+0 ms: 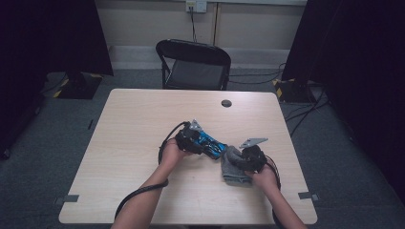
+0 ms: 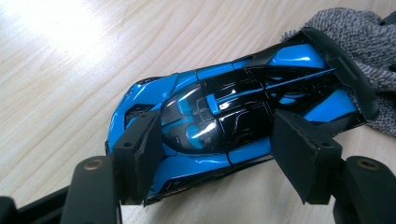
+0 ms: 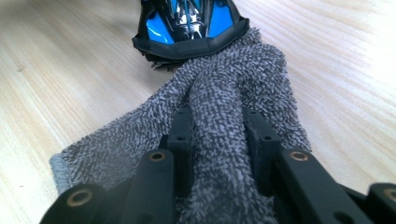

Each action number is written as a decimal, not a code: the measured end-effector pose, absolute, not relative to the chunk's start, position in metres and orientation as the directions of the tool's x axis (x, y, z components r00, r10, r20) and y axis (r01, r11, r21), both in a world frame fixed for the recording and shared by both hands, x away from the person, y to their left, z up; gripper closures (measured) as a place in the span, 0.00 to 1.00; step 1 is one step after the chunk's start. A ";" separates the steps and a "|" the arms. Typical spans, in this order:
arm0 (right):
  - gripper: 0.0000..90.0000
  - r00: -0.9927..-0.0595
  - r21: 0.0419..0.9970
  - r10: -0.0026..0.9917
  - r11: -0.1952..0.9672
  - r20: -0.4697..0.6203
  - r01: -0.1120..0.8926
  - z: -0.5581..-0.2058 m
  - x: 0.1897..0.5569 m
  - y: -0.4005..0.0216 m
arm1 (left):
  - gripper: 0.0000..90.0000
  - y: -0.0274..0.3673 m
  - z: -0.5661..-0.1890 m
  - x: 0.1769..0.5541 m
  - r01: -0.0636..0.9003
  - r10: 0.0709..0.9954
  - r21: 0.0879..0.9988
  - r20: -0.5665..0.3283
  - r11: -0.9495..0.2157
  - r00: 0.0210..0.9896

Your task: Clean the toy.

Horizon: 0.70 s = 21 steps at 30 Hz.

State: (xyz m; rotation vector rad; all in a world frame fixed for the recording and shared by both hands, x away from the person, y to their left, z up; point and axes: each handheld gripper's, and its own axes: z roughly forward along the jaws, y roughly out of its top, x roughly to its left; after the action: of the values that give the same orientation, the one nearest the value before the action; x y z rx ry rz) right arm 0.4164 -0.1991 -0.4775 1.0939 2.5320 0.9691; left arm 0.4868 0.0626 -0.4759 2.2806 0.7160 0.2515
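Observation:
A blue and black toy car (image 2: 224, 98) lies on the wooden table (image 1: 143, 124), right of its middle. My left gripper (image 2: 215, 126) is shut on it, one pad pressed to each side of the body. In the high view this left gripper (image 1: 203, 142) points right along the car (image 1: 212, 145). A grey terry cloth (image 3: 224, 79) lies against the car's rear end (image 3: 189, 18). My right gripper (image 3: 217, 114) is shut on a raised fold of the cloth. From above, the right gripper (image 1: 241, 161) sits over the cloth (image 1: 231, 171), which lies partly flat on the table.
A black folding chair (image 1: 196, 64) stands behind the table's far edge. A round cable hole (image 1: 226, 103) sits near that edge. Cables run over the floor at the right (image 1: 305, 112). Dark curtains hang at both sides.

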 end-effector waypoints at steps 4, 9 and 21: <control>0.76 -0.705 0.648 0.707 0.510 0.058 0.565 -0.477 0.415 -0.198 | 0.38 0.063 -0.476 0.487 0.421 0.562 0.692 -0.027 -0.587 0.827; 0.76 -0.713 0.645 0.699 0.520 0.055 0.560 -0.477 0.413 -0.196 | 0.38 0.063 -0.476 0.487 0.420 0.562 0.694 -0.027 -0.585 0.827; 0.76 -0.732 0.640 0.679 0.540 0.052 0.546 -0.476 0.407 -0.191 | 0.39 0.062 -0.475 0.486 0.422 0.565 0.690 -0.023 -0.588 0.825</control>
State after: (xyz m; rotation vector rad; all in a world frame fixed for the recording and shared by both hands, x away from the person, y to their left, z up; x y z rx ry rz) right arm 0.4070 -0.1911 -0.4756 1.0381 2.5737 0.9640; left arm 0.4860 0.0618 -0.4752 2.2850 0.7189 0.2571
